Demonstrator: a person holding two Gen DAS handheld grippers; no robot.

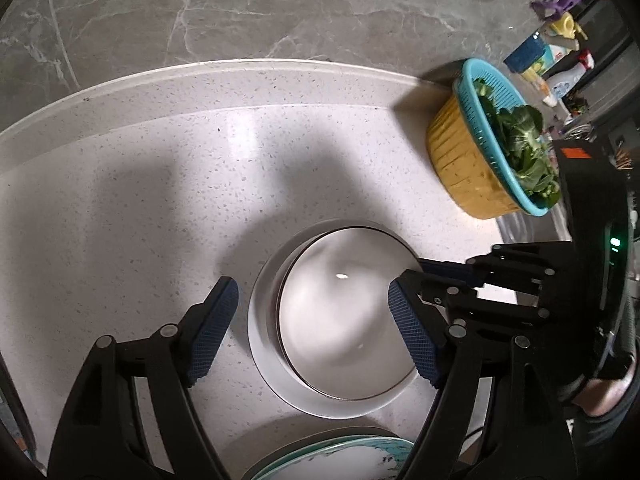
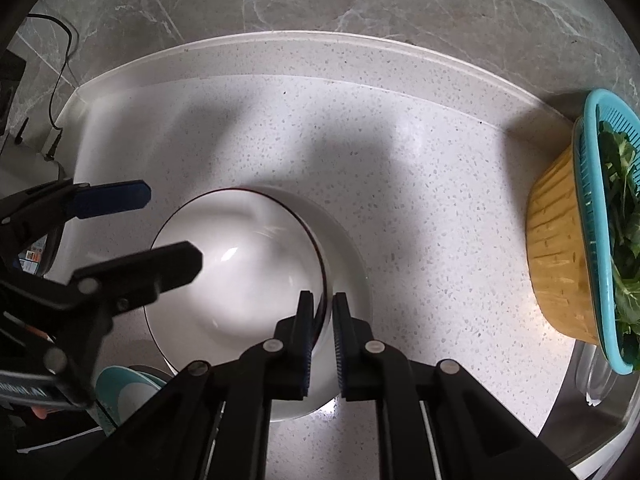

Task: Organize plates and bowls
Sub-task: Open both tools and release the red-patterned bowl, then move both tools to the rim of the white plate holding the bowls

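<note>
Both tongs differ: right tongs [image 2: 323,316] pinch bowl [image 2: 240,272]; left tongs [image 1: 316,328] gape.

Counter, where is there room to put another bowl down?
Bare counter lies between the white bowl and the yellow basket, and behind the bowl toward the wall. It is crowded near the plates and both grippers.

A bowl [image 1: 340,320] is sitting nested inside a larger bowl [image 1: 264,344] on the counter [image 1: 120,220], lying between the left gripper's [image 1: 312,328] spread fingers. The right gripper's [image 2: 323,344] fingers are straddling the inner bowl's rim. Plates [image 1: 332,460] are lying behind the left fingers; a basket [image 1: 480,160] is standing ahead, to their right.
</note>
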